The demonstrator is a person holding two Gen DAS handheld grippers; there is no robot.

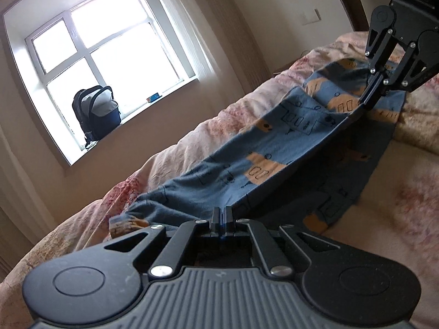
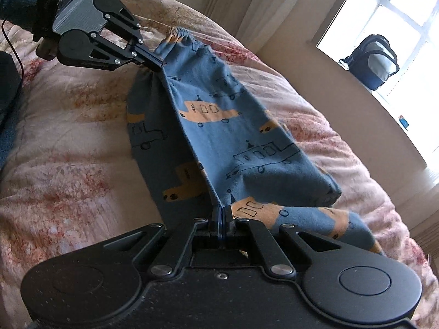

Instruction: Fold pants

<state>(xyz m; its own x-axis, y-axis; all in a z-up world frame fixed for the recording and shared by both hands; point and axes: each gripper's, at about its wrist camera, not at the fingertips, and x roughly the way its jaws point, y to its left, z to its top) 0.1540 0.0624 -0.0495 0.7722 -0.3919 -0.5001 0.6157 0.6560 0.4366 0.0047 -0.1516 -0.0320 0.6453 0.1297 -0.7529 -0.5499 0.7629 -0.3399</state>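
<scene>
Left wrist view showed the pants (image 1: 247, 161) stretched between our 2 grippers above the bed (image 1: 397, 205). The left gripper (image 1: 222, 213) was clenched on the edge near the waistband, and the right gripper (image 1: 370, 101) was clenched on the same edge at the far end. The long axis ran straight from one gripper to the other, so neither was nearer. We judged the lifted half must go sideways over the half lying on the bed. The pants were blue cotton with orange and outlined vehicles, soft and sagging.
</scene>
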